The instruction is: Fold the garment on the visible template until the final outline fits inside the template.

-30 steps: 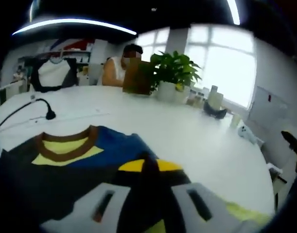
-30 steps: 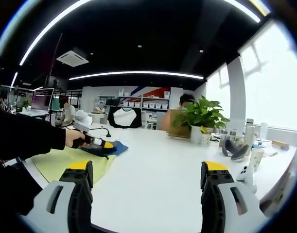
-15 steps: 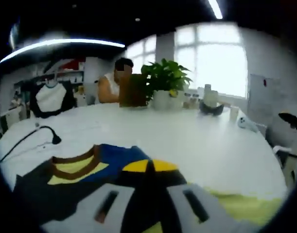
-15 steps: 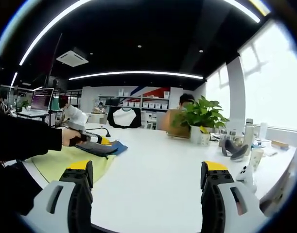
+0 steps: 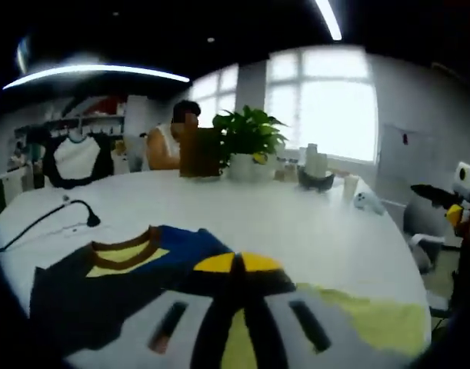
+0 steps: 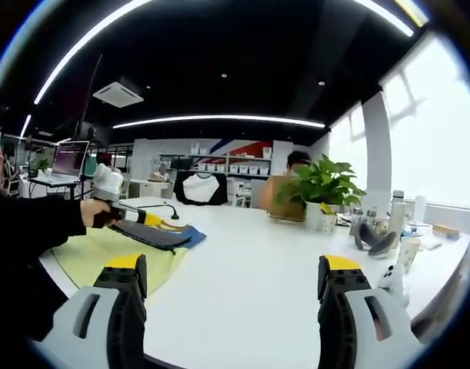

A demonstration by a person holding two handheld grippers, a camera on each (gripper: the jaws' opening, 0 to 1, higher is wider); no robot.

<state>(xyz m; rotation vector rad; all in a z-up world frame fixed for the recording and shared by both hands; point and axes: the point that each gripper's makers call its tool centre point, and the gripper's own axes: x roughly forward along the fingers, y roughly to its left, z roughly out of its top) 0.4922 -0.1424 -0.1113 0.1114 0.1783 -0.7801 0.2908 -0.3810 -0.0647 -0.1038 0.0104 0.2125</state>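
The garment (image 5: 135, 269), dark with a blue panel and a brown-edged yellow collar, lies on the white table (image 5: 296, 223) partly over the pale yellow template (image 5: 373, 319). In the left gripper view its dark cloth runs right up between the yellow tips of the left tongs (image 5: 236, 263), whose jaws stand pressed together on a fold of it, so the left tongs are gripping the garment. In the right gripper view the same garment (image 6: 161, 233) shows as a dark and blue sheet lifted at one edge by the left tongs (image 6: 146, 219), with a hand (image 6: 92, 213) in a dark sleeve behind them; the template (image 6: 115, 257) spreads flat beneath and toward the camera.

The right tongs (image 6: 235, 265) hang well apart from the garment, above bare table (image 6: 281, 277), jaws wide apart with nothing between them.

Farther along the table a black cable with a small head (image 5: 92, 221) lies beyond the collar. A potted plant (image 5: 246, 142) stands near the far edge, with a brown board (image 5: 198, 151) just beside it and a person (image 5: 169, 142) seated behind. Bottles and a dark bowl-like thing (image 5: 319, 173) sit near the window (image 5: 335, 104). On the far wall a black-and-white shirt (image 5: 75, 157) hangs.
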